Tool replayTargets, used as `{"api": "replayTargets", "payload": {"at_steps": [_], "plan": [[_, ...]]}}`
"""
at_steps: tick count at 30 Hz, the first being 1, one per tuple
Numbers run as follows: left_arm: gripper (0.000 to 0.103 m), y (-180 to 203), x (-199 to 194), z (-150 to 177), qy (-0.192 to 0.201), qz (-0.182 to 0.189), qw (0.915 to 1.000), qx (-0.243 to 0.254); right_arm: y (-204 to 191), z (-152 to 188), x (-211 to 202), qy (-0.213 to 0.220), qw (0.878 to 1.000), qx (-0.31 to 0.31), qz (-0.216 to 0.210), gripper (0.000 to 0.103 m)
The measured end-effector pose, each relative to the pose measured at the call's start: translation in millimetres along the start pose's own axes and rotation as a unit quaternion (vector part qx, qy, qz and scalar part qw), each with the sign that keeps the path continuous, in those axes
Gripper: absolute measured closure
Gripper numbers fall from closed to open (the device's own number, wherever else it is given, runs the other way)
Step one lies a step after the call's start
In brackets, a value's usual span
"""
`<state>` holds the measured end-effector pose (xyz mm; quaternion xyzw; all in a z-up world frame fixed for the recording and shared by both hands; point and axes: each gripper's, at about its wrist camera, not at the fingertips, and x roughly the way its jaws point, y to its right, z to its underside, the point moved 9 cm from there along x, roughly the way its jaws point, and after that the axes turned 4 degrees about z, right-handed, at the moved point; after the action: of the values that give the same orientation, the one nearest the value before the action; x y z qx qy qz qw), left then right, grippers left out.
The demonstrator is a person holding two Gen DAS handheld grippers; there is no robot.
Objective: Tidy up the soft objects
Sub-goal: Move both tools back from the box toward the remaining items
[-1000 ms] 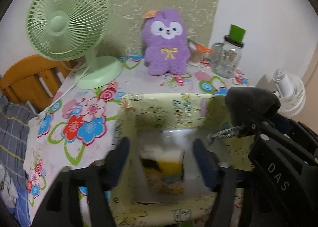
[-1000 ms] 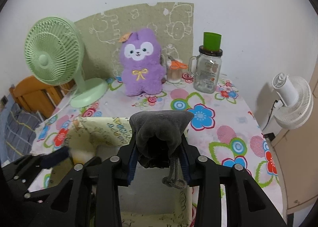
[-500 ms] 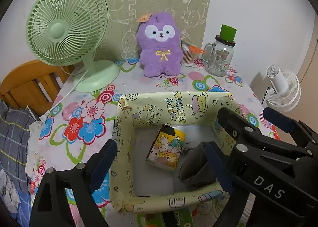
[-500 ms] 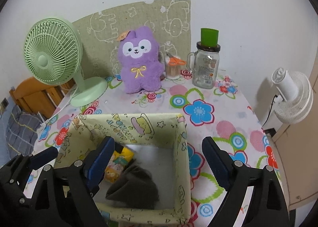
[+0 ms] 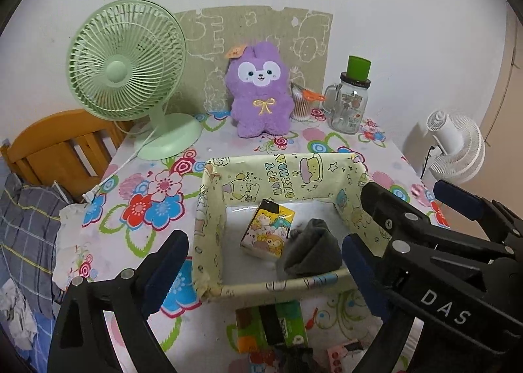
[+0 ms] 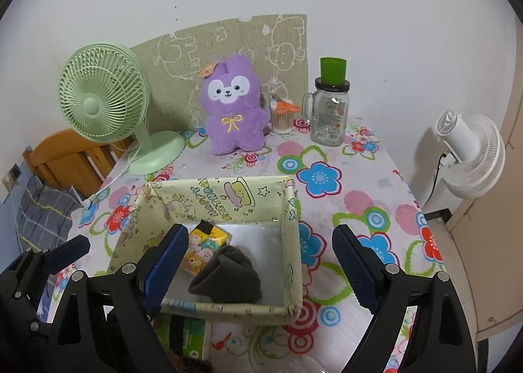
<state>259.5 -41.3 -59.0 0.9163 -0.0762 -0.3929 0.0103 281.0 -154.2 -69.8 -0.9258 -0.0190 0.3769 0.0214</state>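
Observation:
A yellow patterned box (image 5: 209, 229) (image 6: 292, 232) stands mid-table. In it lie a grey pouch (image 5: 310, 253) (image 6: 228, 270) and a yellow cartoon tissue pack (image 5: 268, 231) (image 6: 204, 250). My left gripper (image 5: 261, 268) is open and empty, above the box's near side. My right gripper (image 6: 258, 268) is open and empty, above the pouch; it also shows at the right in the left wrist view (image 5: 421, 200). A purple plush (image 5: 260, 92) (image 6: 233, 111) sits at the back. A green tissue pack (image 5: 271, 324) (image 6: 189, 333) lies in front of the box.
A green fan (image 5: 130, 79) (image 6: 108, 102) stands back left. A glass jar with a green cup (image 5: 351, 98) (image 6: 330, 111) and a cotton-swab cup with scissors (image 5: 302, 105) (image 6: 282, 118) stand back right. A white fan (image 5: 454, 147) (image 6: 470, 154) is beyond the table's right edge. A wooden chair (image 5: 55, 147) is at left.
My right gripper opened and let the grey pouch drop into the box beside the tissue pack. Both grippers then pulled back and up from the box.

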Motion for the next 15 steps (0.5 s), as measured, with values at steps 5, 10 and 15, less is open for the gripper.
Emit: {"api": "replayTargets", "payload": {"at_steps": [5, 10, 15], "plan": [[0.007, 1.3, -12.3, 7.9, 0.002, 0.009, 0.9999, -0.008, 1.7, 4.8, -19.9, 0.010, 1.000, -0.002, 0.000, 0.012], [0.007, 4.3, -23.8, 14.8, 0.005, 0.013, 0.9999, -0.010, 5.6, 10.7, -35.9, 0.017, 1.000, -0.002, 0.008, 0.012], [0.007, 6.3, -35.5, 19.0, 0.014, 0.014, 0.9998, -0.010, 10.5, 15.1, -47.9, 0.022, 1.000, 0.002, 0.007, 0.012]]}}
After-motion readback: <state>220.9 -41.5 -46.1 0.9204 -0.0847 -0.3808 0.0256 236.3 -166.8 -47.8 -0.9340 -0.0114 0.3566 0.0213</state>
